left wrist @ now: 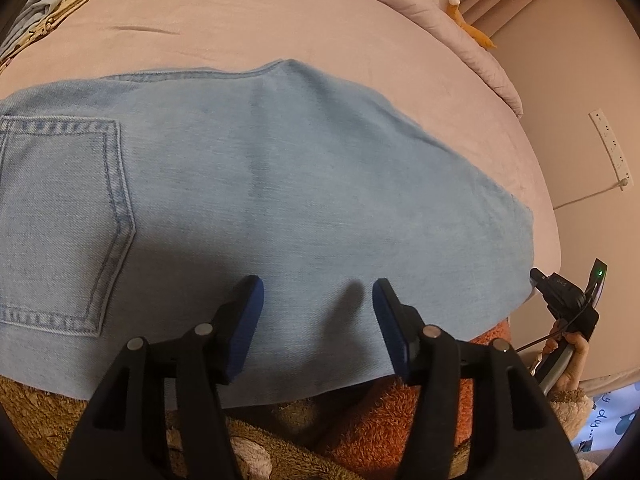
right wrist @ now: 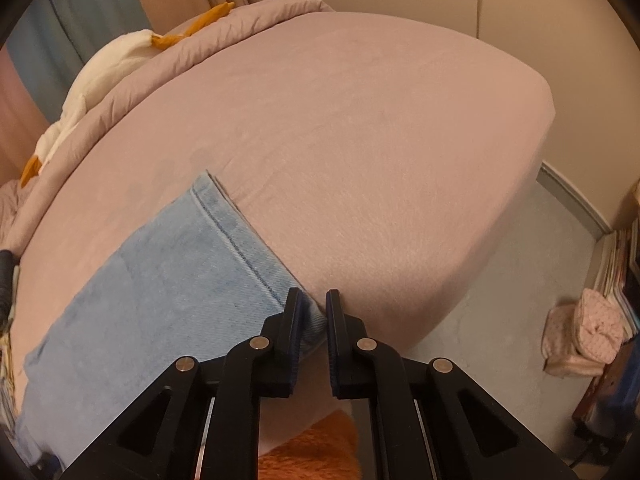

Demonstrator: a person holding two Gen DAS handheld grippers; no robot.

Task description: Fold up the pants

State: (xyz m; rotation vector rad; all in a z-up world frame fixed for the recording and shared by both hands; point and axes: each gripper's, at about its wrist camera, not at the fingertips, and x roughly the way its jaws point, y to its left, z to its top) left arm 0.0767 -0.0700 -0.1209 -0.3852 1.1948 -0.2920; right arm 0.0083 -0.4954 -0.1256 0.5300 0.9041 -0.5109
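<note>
Light blue denim pants (left wrist: 280, 184) lie flat on the pink bed (left wrist: 248, 12), back pocket (left wrist: 60, 220) at the left. My left gripper (left wrist: 318, 304) is open and empty, just above the pants' near edge. In the right wrist view the pant leg (right wrist: 168, 288) runs away to the left, its hem seam (right wrist: 236, 240) facing me. My right gripper (right wrist: 314, 312) is narrowly open, its jaws on either side of the hem's near corner, not clamped. The right gripper also shows in the left wrist view (left wrist: 568, 300), at the pants' right end.
A folded pink duvet (right wrist: 192, 64) with a white and orange plush (right wrist: 100, 76) lies along the bed's far side. Clothes (left wrist: 52, 12) are piled at the far left. Floor (right wrist: 520, 300), a pink bundle (right wrist: 588, 332) and a shelf are at the right.
</note>
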